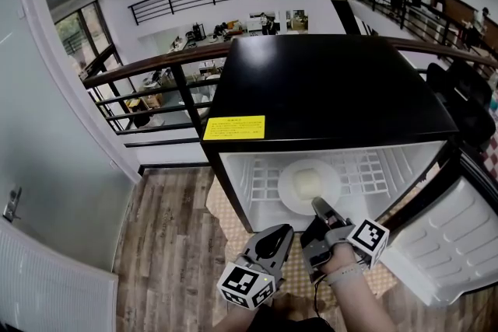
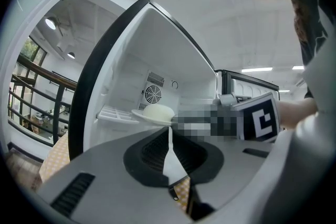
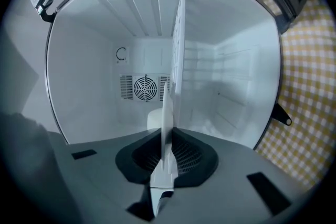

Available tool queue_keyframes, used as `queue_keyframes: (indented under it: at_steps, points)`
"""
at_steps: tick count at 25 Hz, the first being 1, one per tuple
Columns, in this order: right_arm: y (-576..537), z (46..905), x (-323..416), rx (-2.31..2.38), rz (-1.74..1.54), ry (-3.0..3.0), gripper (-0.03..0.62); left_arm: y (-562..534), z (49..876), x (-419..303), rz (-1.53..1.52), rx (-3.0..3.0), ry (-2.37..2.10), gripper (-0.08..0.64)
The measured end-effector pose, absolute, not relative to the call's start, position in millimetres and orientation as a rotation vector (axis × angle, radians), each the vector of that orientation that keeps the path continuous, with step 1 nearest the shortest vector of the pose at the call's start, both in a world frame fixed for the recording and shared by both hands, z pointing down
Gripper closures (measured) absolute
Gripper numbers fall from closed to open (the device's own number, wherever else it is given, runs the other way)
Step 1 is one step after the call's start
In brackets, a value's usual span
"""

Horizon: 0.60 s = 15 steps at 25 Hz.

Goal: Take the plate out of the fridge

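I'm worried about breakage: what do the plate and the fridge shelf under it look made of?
The plate is glossy white with a thin rim, so probably glazed ceramic, though melamine can't be ruled out. The shelf looks like white-coated wire, going by its open grid of thin bars.

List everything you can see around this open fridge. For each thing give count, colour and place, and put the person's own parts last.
fridge: one, black outside, white inside, centre
door: one, white inner face, swung open to the right
label: one, yellow, on the fridge top, front left
shelf: one, white, inside the fridge
plate: one, white, on the shelf
food: one lump, pale yellow, on the plate
fan grille: one, white, fridge back wall
mat: one, yellow-and-white check, under the fridge
floor: grey-brown wood planks
railing: one, black bars, brown top rail, behind the fridge
left hand-held gripper: one, grey, shut, empty, before the fridge
right hand-held gripper: one, grey, inside the fridge, shut on the plate's near rim
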State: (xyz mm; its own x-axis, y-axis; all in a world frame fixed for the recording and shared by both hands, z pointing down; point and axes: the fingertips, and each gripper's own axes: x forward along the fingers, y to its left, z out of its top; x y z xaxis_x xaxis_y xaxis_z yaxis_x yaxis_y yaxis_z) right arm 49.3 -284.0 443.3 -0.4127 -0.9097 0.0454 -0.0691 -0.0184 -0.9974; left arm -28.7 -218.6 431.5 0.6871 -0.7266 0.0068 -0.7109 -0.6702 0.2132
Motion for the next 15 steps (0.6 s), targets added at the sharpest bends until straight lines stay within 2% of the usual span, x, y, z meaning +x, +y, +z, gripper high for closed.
queue_keyframes:
  at_steps: [15]
  points:
    - [-255,442,58,-1.029,-1.496,1.586,0.537,-206,429,-23,-0.122,2.709,-1.202,0.548]
